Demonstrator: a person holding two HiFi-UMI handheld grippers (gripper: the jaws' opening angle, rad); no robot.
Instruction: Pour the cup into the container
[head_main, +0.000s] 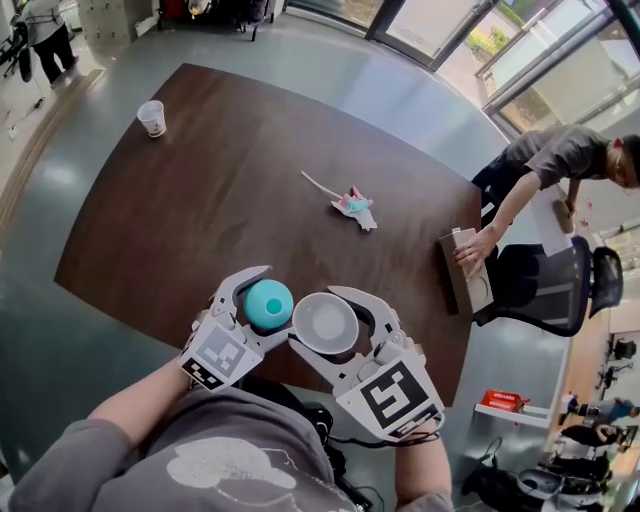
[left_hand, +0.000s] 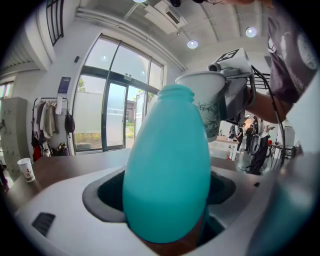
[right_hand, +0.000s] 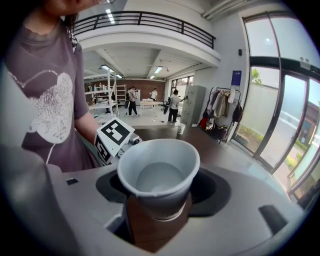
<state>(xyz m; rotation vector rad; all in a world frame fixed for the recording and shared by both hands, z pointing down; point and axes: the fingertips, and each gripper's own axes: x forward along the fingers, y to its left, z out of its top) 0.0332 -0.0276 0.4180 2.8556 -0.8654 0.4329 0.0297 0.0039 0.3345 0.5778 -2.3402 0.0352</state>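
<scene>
One dark brown wooden bench (head_main: 180, 220), broad and matte, standing on a glossy grey floor (head_main: 50, 340).

Far left corner of the bench: one small paper cup (head_main: 152, 117), upright, well apart from everything else.

Near edge, left: left gripper (head_main: 262, 305), held above the bench edge, jaws closed on a teal container (head_main: 270, 300). The container is bottle-shaped, narrowing to an open neck, and stands upright between the jaws in the left gripper view.

Near edge, right: right gripper (head_main: 315, 318), jaws clamped round the lower body of a white cup (head_main: 324, 322). The cup flares upward and bears a leaf pattern on its side; its mouth faces up, and its rim sits just beside the container's neck. Its inside looks pale grey, and what is in it cannot be told.

Centre right of the bench: one crumpled pink-and-teal wrapper (head_main: 355, 208) with a thin stick running out to its left.

Right edge: one cardboard box (head_main: 466, 275), a seated person's hand (head_main: 470, 247) resting on it; black office chair (head_main: 548, 285) just beside.

Room: tall glass doors (left_hand: 112, 112) onto daylight, a coat rack with hung clothes (left_hand: 49, 122), a railed upper gallery (right_hand: 150, 22), other people at distant tables.
</scene>
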